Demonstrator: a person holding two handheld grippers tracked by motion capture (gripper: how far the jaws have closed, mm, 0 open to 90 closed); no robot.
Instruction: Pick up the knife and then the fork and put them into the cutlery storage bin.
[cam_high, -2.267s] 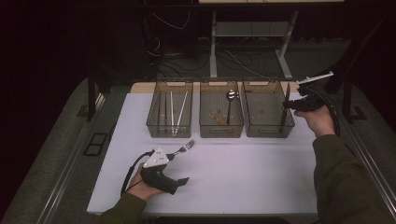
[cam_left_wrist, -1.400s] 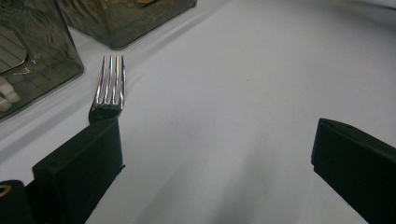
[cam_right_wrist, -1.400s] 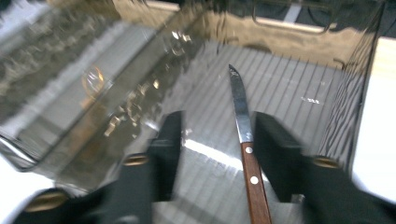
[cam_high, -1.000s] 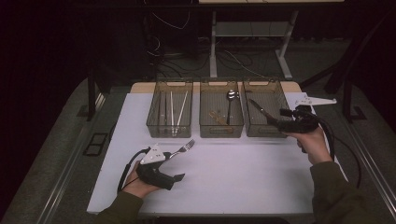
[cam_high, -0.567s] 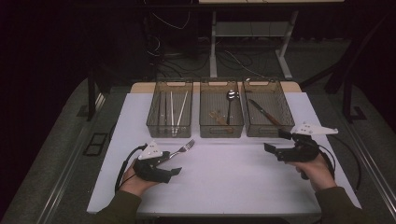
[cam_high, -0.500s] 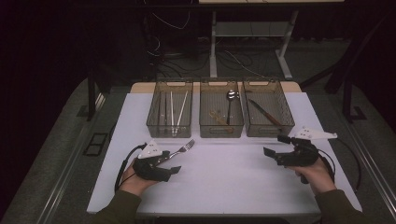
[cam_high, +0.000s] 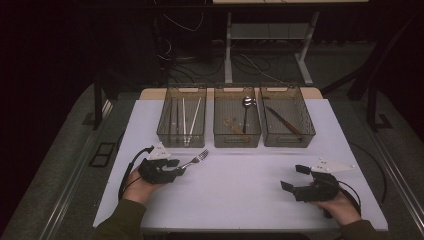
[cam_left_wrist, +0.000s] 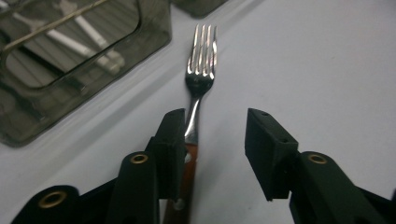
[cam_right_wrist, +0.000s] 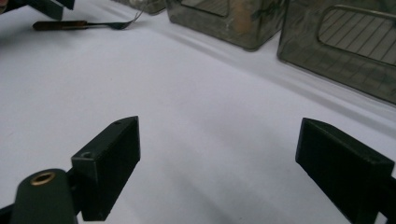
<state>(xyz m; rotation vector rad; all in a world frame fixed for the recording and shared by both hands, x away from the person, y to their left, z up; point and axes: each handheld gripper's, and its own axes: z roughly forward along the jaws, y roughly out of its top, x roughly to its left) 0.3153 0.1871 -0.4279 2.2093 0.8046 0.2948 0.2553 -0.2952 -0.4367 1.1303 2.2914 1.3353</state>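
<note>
My left tool (cam_high: 172, 169) sits low on the near left of the desk (cam_high: 240, 180) with its jaws apart to a moderate width, and the fork (cam_left_wrist: 200, 84) runs between them: in the left gripper view the wooden handle lies against the inner face of one jaw, with a clear gap to the other, so nothing is clamped. The near end of that handle is cut off at the bottom of that view, and from the high view the tool and my hand cover most of it, leaving the tines (cam_high: 201, 156) pointing far and to the right. My right tool (cam_high: 295, 179) rests at the near right of the desk, well apart from the fork, jaws spread wide over bare white surface. In the right gripper view the fork appears small and dim in the far corner, its handle end hidden behind the other tool. Beyond the fork, along the far edge, stand three smoky bins: the left bin (cam_high: 165, 131) holds pale chopsticks (cam_high: 186, 117), the middle bin (cam_high: 237, 139) a spoon (cam_high: 246, 111) and something brownish I cannot make out, the right bin (cam_high: 305, 131) a dark-handled knife (cam_high: 283, 120). The left bin's near wall stands just beyond the tines.
</note>
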